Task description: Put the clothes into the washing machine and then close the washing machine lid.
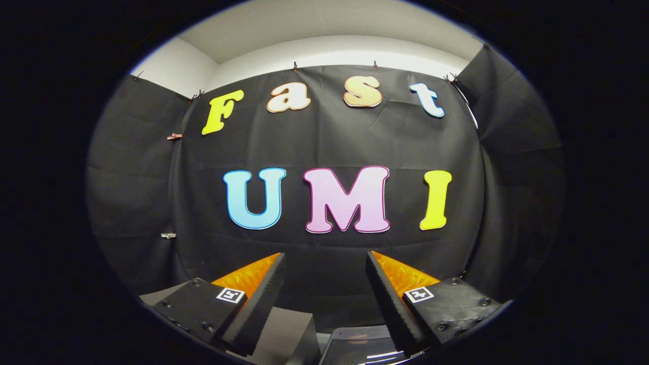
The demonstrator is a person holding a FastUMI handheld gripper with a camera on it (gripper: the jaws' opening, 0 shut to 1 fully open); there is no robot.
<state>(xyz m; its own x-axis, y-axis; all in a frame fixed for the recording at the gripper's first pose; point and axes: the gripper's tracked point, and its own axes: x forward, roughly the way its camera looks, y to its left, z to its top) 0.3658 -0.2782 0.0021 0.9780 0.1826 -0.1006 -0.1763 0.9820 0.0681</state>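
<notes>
**A:** While the gripper [325, 255] points level at the cloth wall [329, 142], what are its fingers at?

**B:** They are spread wide with nothing between them; through the gap there is just the cloth at twelve o'clock.

**A:** And the washing machine?

**B:** I can't name it for sure. Two low things sit at six o'clock, below the fingers and close in: a grey block [286, 329] under the left finger, and just beside it, towards five o'clock, a dark glossy shape [357, 347]. Either might be part of the machine, but too little of them shows to tell, and I can't tell whether a lid is up or down.

**A:** The clothes?

**B:** Where they lie I cannot tell.

**A:** So which way does the work lie?

**B:** Downward, I judge. The gripper looks out over those things, so it would have to tip towards six o'clock. Empty, parted fingers held high would suit a load still waiting or a machine already filled and shut.
</notes>
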